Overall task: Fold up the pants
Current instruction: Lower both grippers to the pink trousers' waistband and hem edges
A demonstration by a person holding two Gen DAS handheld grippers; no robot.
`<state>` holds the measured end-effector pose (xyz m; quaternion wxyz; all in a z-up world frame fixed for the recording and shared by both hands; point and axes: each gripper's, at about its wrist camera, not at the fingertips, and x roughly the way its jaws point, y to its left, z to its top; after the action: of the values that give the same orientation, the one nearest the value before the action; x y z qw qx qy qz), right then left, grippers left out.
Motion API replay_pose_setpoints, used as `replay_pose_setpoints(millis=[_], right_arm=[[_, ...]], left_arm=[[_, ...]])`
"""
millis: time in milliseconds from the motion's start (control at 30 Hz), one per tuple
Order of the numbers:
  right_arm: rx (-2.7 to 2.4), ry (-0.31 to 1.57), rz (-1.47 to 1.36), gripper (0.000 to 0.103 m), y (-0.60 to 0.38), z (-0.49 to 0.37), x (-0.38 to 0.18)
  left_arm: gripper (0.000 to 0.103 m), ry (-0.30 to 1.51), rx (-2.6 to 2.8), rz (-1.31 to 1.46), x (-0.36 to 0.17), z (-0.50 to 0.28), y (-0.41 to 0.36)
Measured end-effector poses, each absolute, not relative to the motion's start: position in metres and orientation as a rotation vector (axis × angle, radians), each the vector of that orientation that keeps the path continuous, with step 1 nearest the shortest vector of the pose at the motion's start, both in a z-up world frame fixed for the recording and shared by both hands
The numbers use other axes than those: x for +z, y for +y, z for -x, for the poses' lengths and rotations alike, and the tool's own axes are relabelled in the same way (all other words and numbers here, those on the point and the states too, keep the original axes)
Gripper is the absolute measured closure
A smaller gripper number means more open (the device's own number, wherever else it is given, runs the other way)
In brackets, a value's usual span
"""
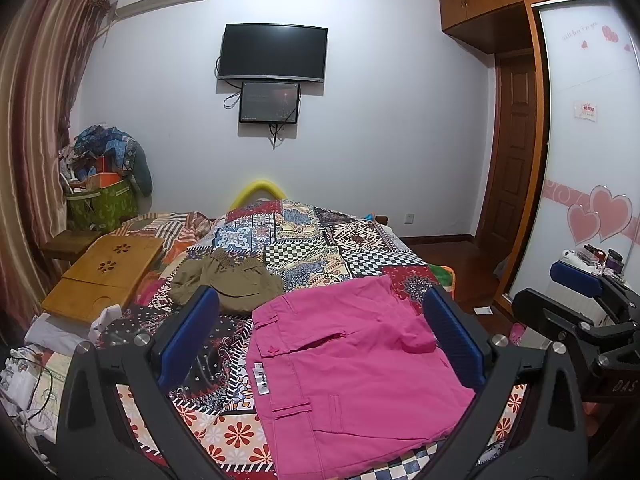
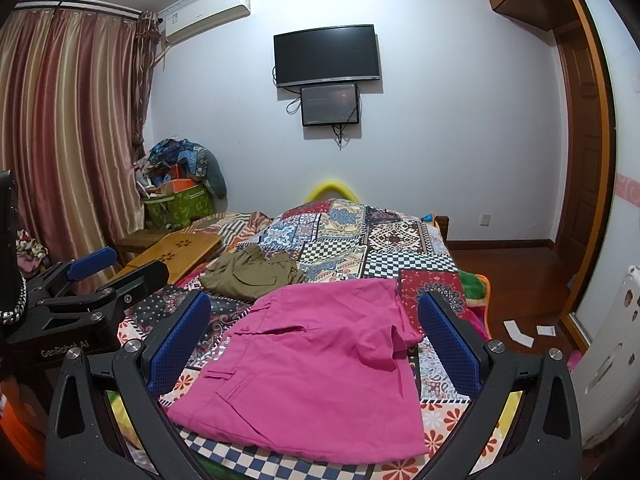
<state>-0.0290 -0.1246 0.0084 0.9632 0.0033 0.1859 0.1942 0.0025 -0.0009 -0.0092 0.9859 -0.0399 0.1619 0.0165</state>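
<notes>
Closest in, both tools are held wide apart with nothing pinched: the left gripper point(image 1: 320, 332) and the right gripper point(image 2: 314, 336) are each spread well past the edges of the pink pants point(image 1: 352, 368), which are framed between the blue pads point(image 1: 188, 336) in both wrist views. The pink pants are laid flat and already doubled over on the near end of the patchwork bedspread point(image 1: 320, 240), waistband side toward the left, a white tag point(image 1: 261, 380) stuck out at that edge. Just beyond the pink pants, a bit to the left, an olive garment point(image 1: 228, 280) is bunched up on the same bedspread. Left of that, a bamboo lap tray point(image 1: 104, 276) is seen resting on the bed. Further past the pink pants, a yellow foam loop point(image 1: 259, 190) is poked up at the far end of the bed, and a dark TV point(image 1: 274, 52) with a smaller screen point(image 1: 270, 102) under it is mounted on the wall behind.
</notes>
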Motion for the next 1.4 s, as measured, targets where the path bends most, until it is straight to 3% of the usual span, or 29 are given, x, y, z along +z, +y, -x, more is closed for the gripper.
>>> replay_pose_setpoints(millis=[267, 567, 633, 933, 1200, 1267, 1400], right_arm=[[0.386, 0.404, 0.013, 0.000, -0.124, 0.009, -0.001], [0.365, 0.472, 0.031, 0.000, -0.143, -0.053, -0.017], [0.351, 0.492, 0.045, 0.000, -0.147, -0.069, -0.022], [0.326, 0.513, 0.177, 0.002, -0.156, -0.124, -0.043], [0.363, 0.624, 0.185, 0.025, -0.159, -0.188, -0.072], [0.382, 0.658, 0.180, 0.038, -0.159, -0.204, -0.081], [0.425, 0.725, 0.149, 0.045, -0.161, -0.231, -0.097]], left_arm=[[0.000, 0.335, 0.049, 0.073, -0.009, -0.015, 0.006], [0.001, 0.417, 0.122, -0.008, -0.032, -0.085, 0.044], [0.009, 0.450, 0.113, -0.006, -0.042, -0.103, 0.052], [0.024, 0.600, 0.119, 0.006, -0.087, -0.187, 0.093], [0.045, 0.701, 0.087, -0.031, -0.130, -0.253, 0.106], [0.051, 0.728, 0.088, -0.038, -0.144, -0.270, 0.110], [0.060, 0.774, 0.076, -0.020, -0.164, -0.294, 0.118]])
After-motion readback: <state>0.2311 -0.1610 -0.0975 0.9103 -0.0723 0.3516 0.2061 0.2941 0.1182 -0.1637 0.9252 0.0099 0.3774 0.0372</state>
